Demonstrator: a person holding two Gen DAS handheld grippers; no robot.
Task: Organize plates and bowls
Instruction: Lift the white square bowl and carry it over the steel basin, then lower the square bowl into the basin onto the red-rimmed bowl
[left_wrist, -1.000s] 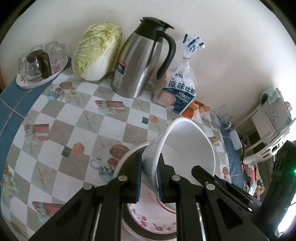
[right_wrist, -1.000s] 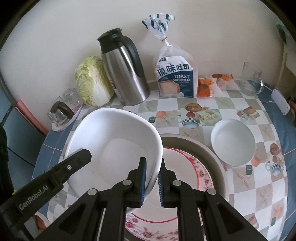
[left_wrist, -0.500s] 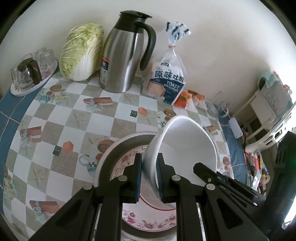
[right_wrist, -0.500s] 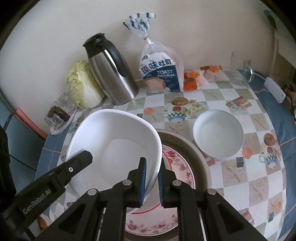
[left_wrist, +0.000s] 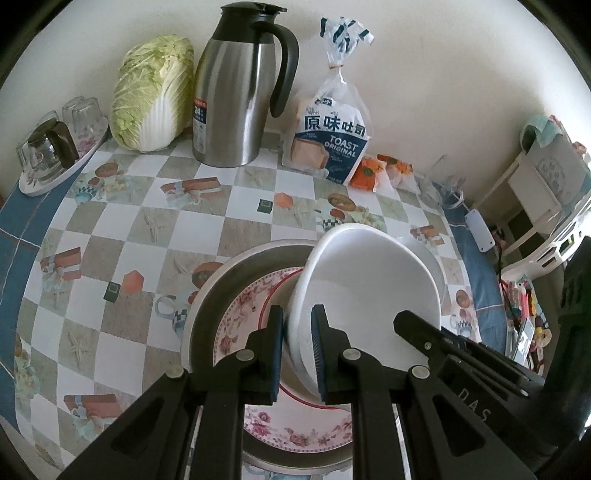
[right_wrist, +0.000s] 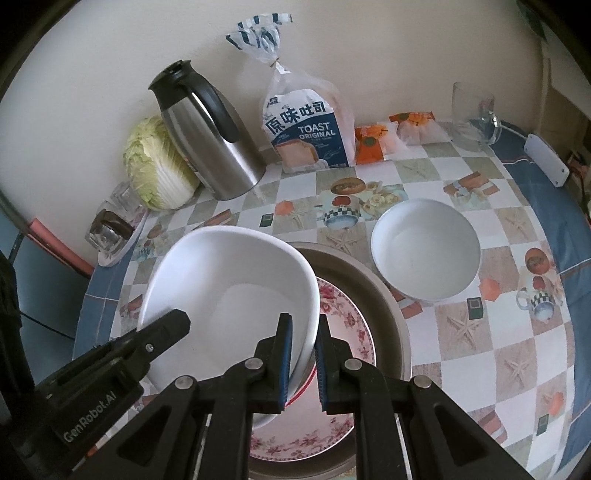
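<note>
Hanging just above the stack, the large white bowl (right_wrist: 229, 295) is pinched at two places on its rim: the left gripper (left_wrist: 298, 360) clamps one side, the right gripper (right_wrist: 303, 363) the opposite side, each pair of jaws narrowed to the thickness of the wall. It sits tilted over the floral plate (right_wrist: 332, 424), which lies inside a shallow grey metal basin (right_wrist: 384, 295). The step in hand looks like lowering the bowl onto that plate; I judge the next move calls for levelling it so its base meets the plate flat, then easing both pairs of jaws apart together so neither side drops first. The bowl is smooth, glossy and squarish with rounded corners, likely ceramic and slippery under the ribbed blue pads. A smaller round white bowl (right_wrist: 424, 247) stands just beside the basin on the chequered oilcloth table (right_wrist: 498, 369), presumably the next piece to nest. Further back, against the wall, stand a brushed steel jug (right_wrist: 210, 136), a leafy cabbage (right_wrist: 155, 166) and a crinkled bag of toast (right_wrist: 303, 125).
</note>
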